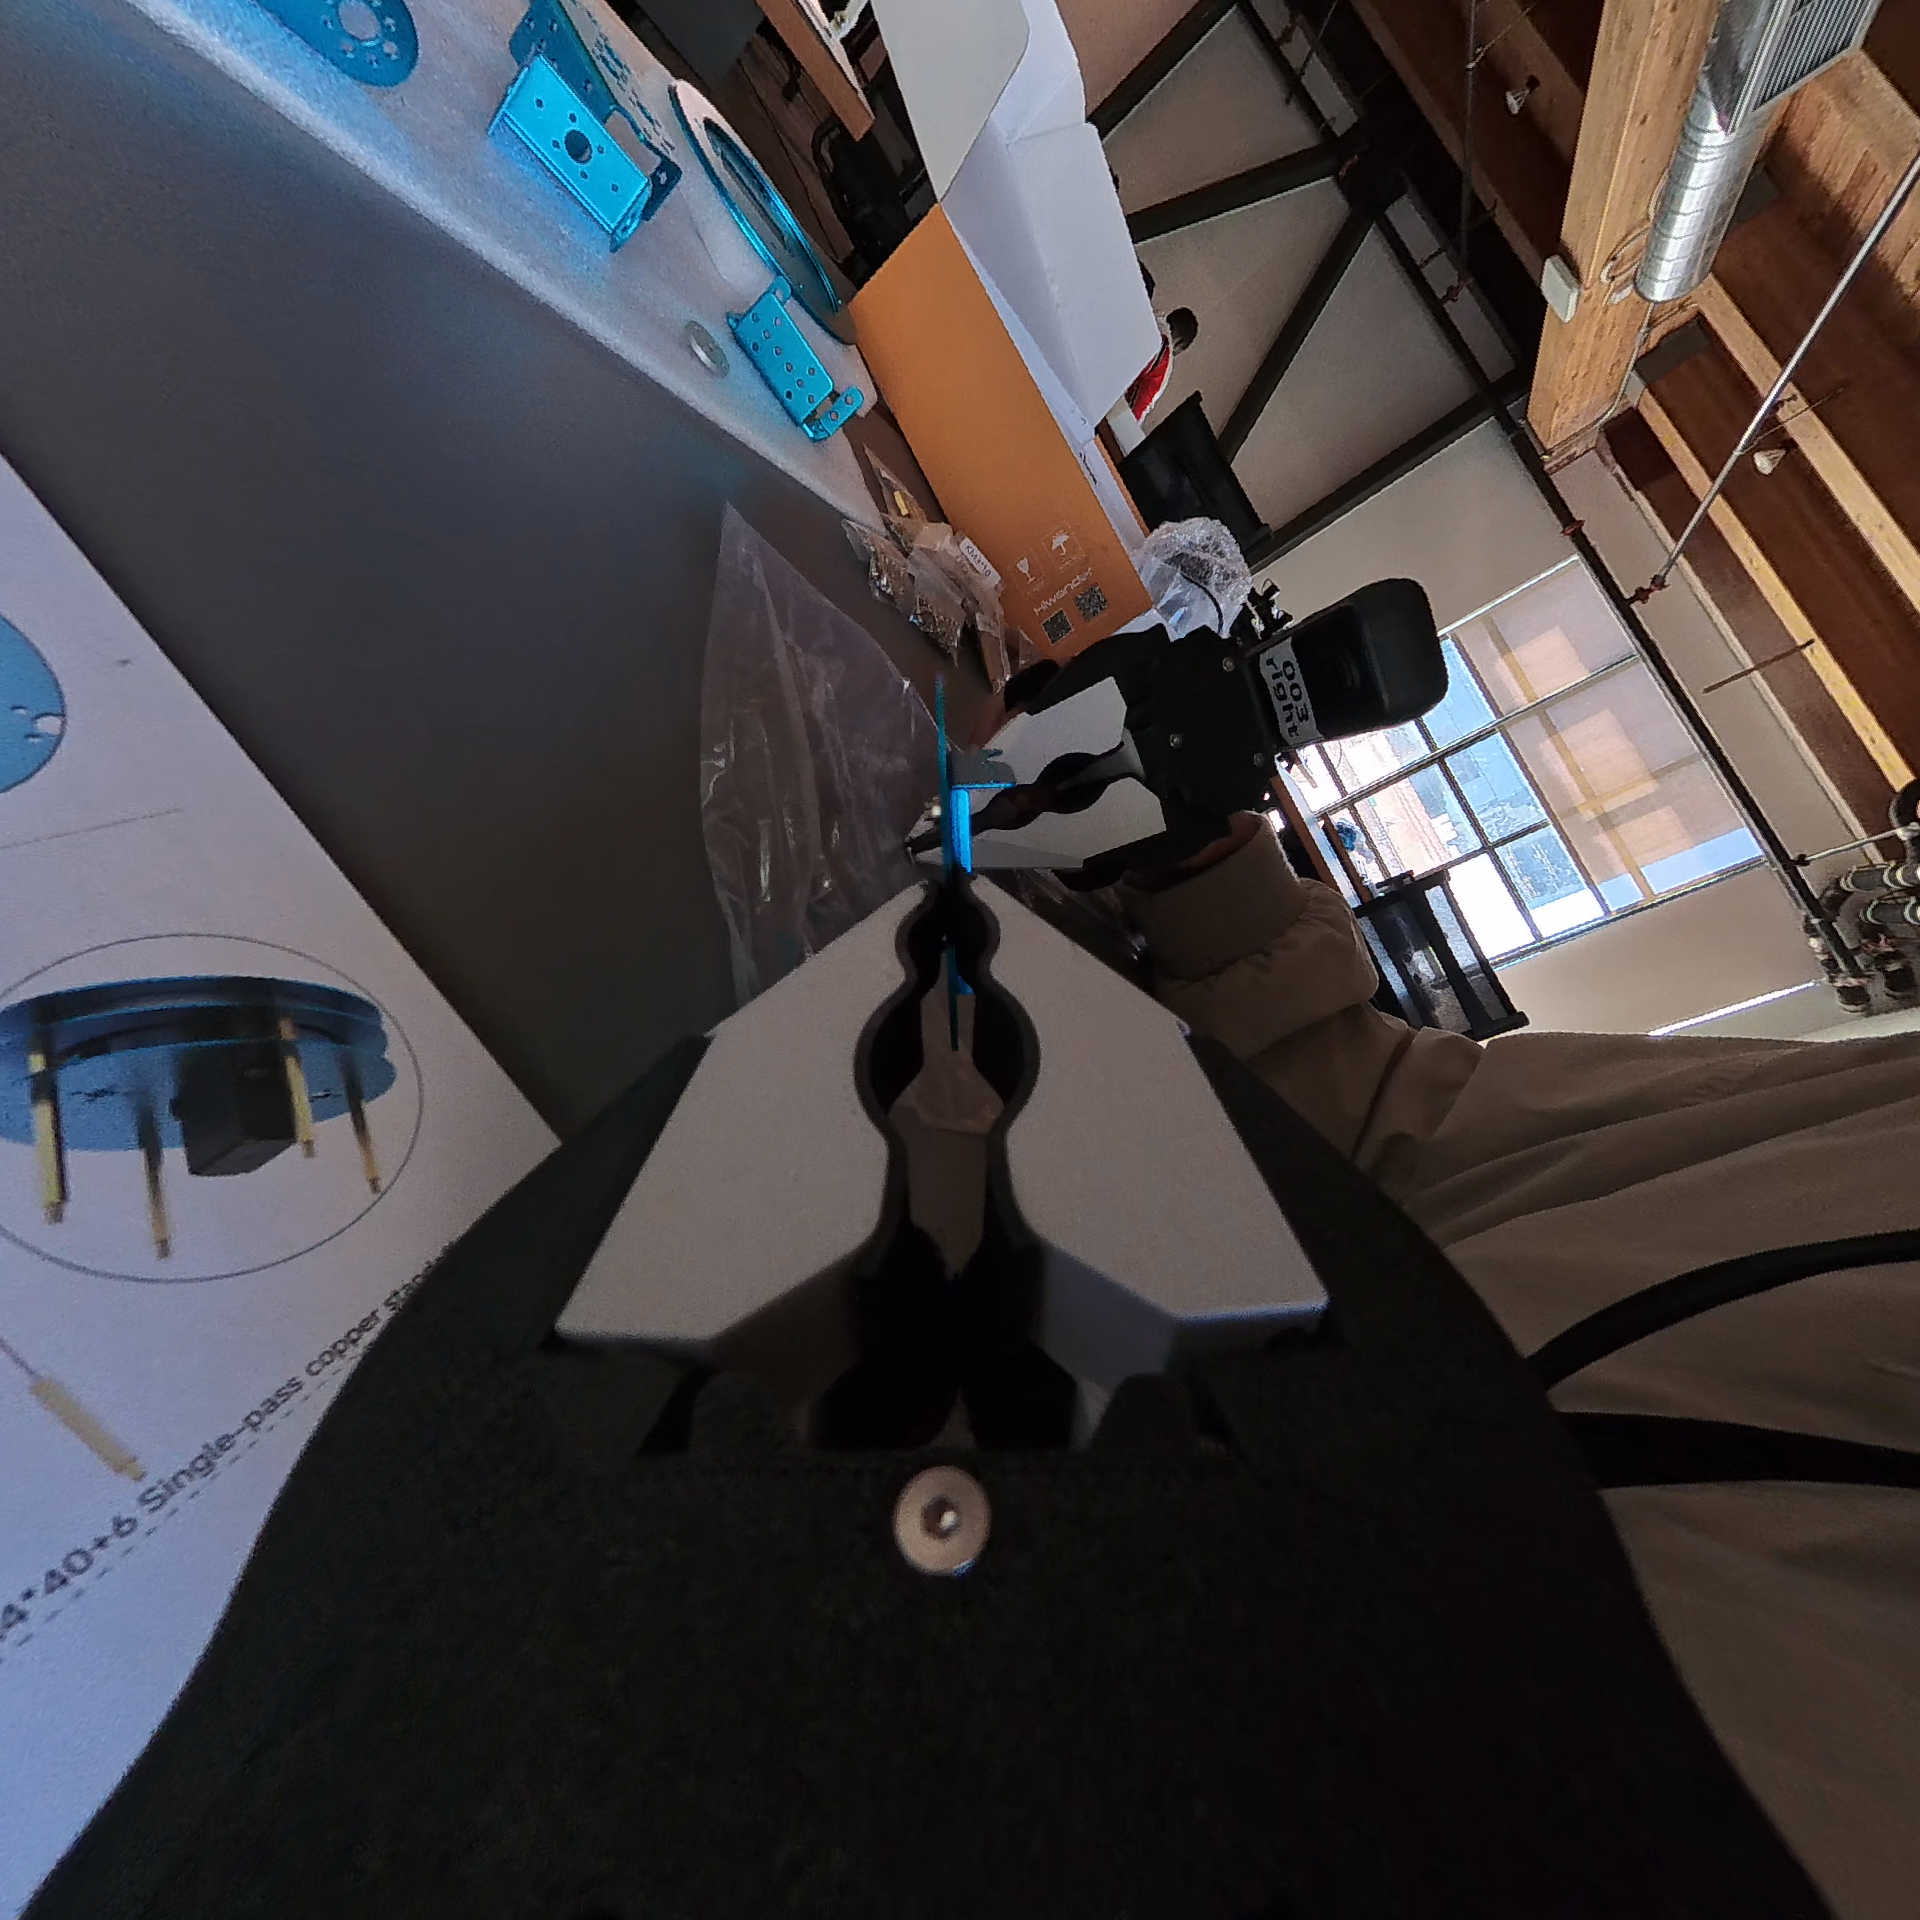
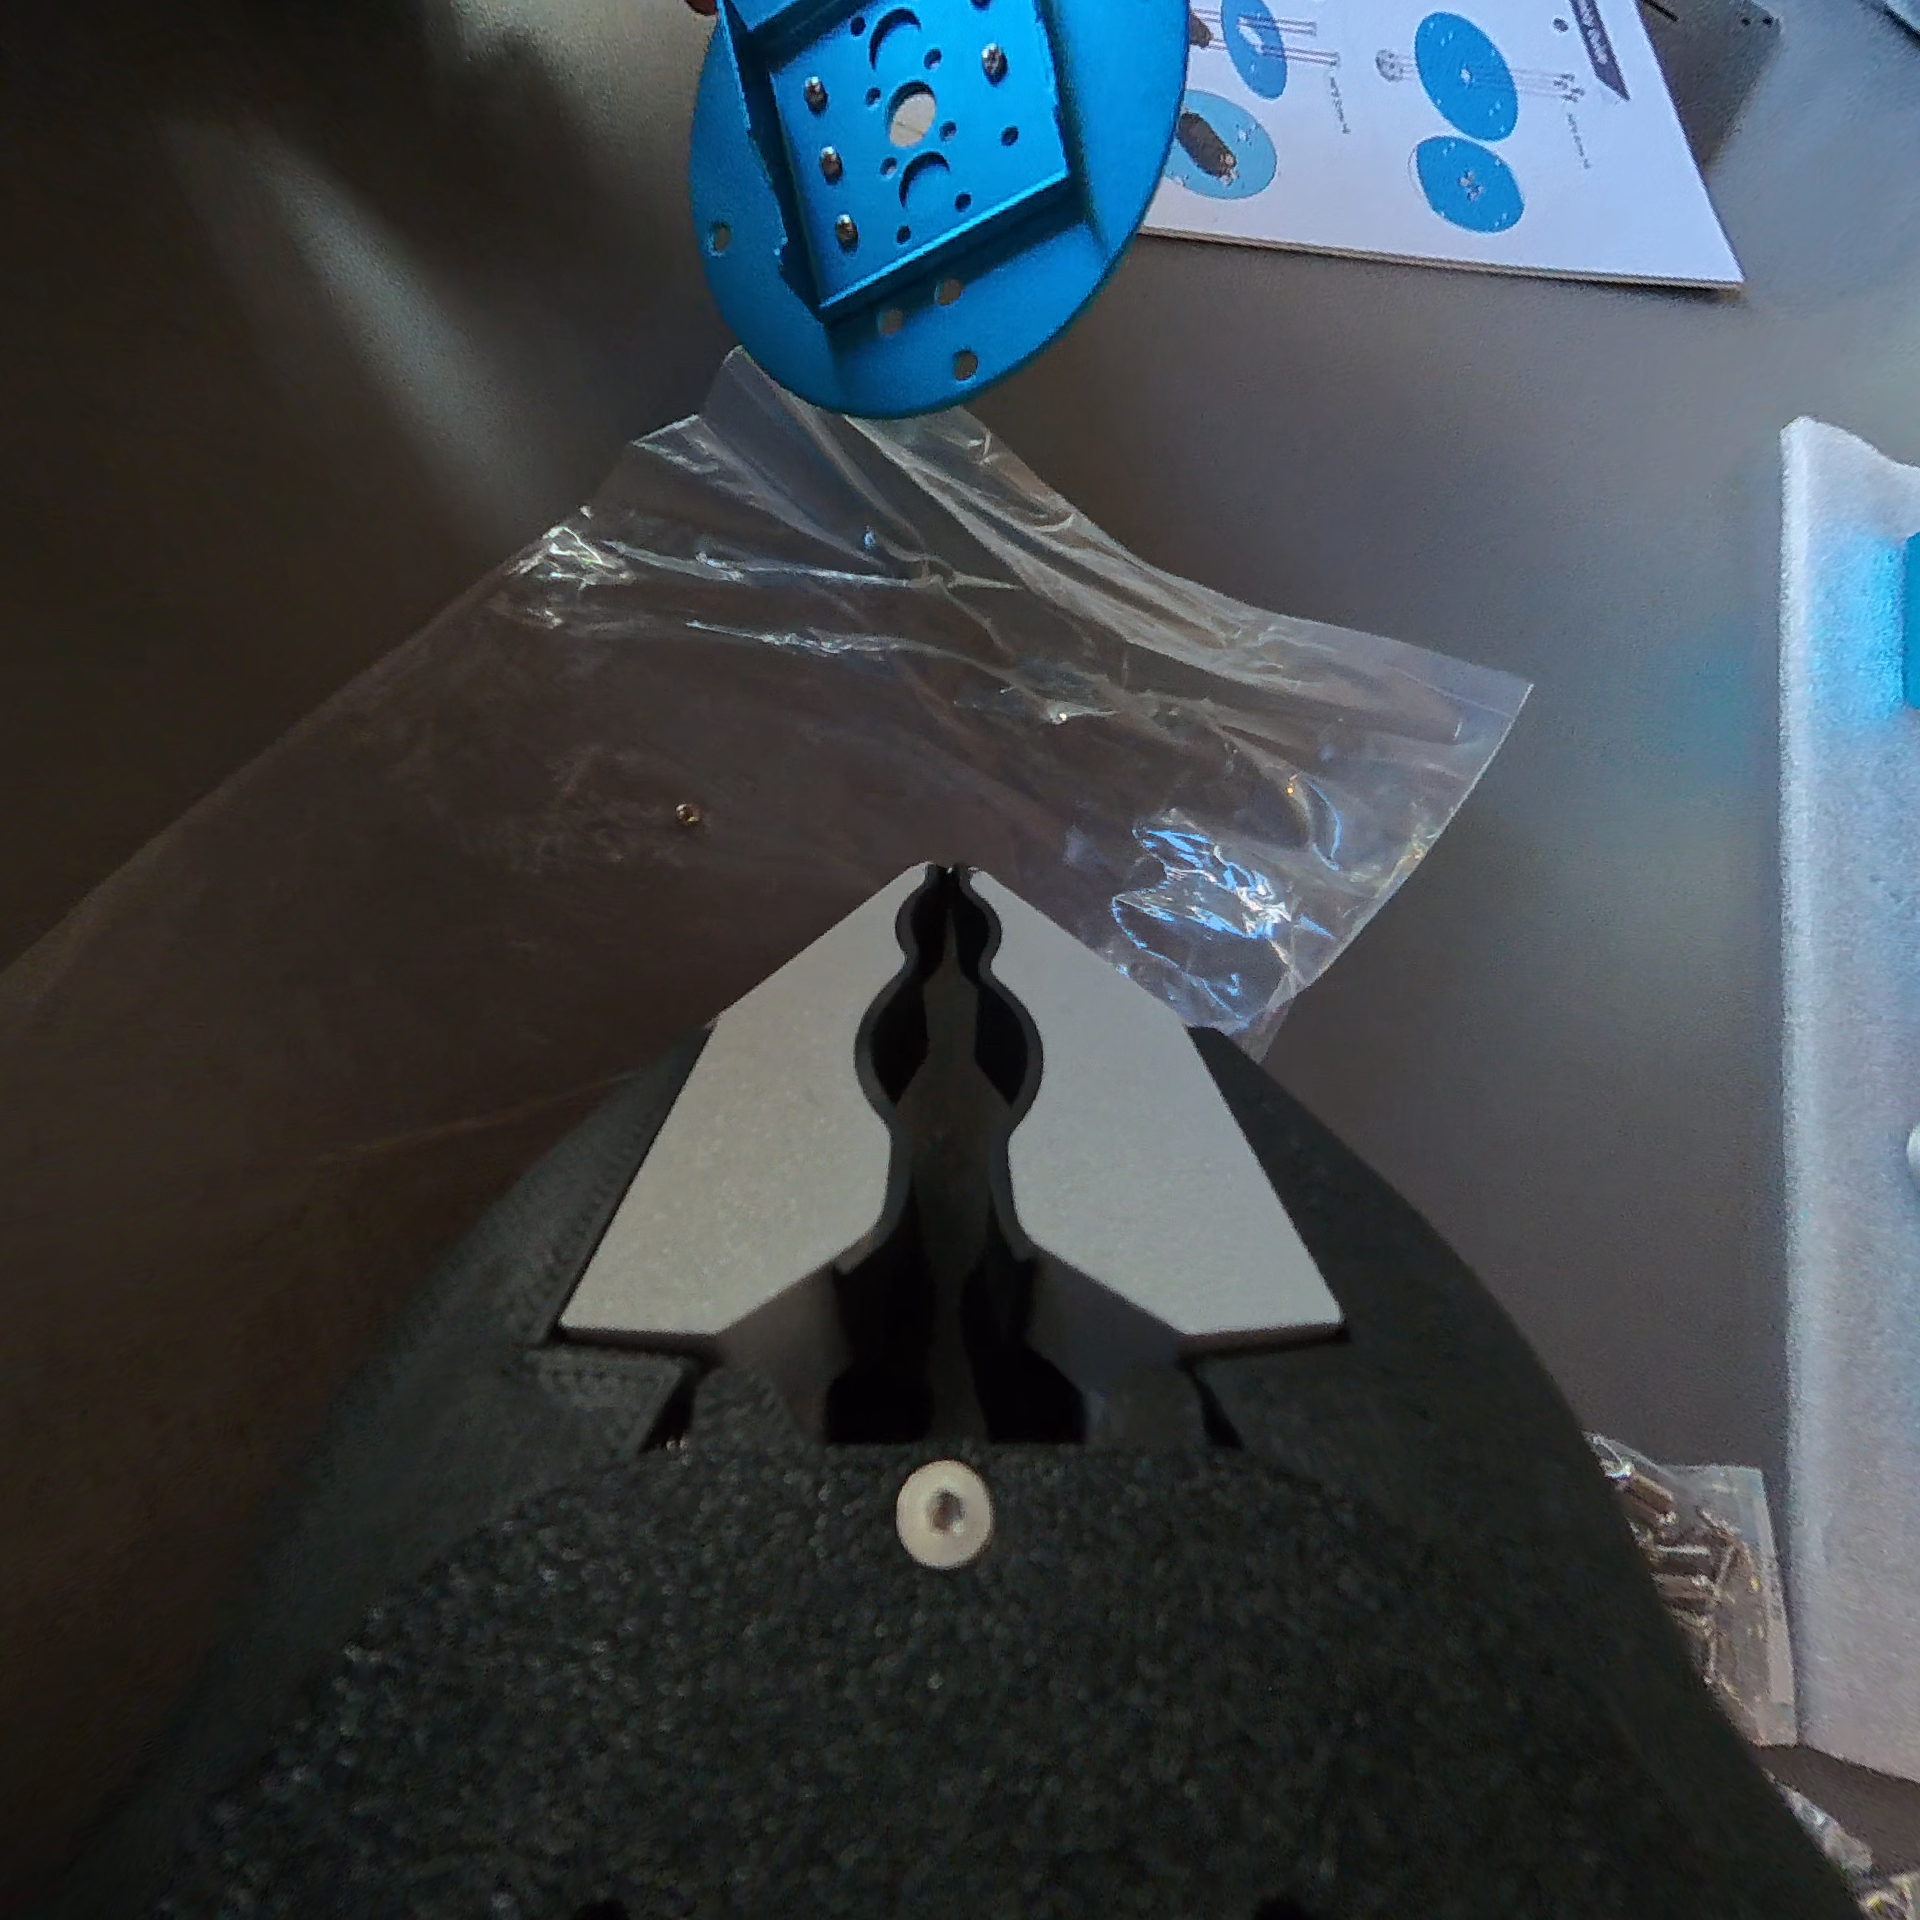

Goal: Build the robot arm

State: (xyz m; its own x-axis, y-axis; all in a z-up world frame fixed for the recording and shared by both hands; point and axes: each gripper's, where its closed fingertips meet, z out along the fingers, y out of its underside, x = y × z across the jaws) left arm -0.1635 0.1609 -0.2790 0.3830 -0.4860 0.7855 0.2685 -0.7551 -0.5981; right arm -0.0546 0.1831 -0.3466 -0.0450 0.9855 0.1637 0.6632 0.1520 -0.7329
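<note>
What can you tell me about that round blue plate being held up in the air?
The blue plate is a flat round disc, seemingly of painted or anodised metal, dotted with small holes. A square blue bracket with its own holes and curved slots is fixed on its face by small screws. It is lifted clear of the dark table, above a clear plastic bag. The left hand-held gripper pinches its edge, so that view shows it edge-on.
</note>
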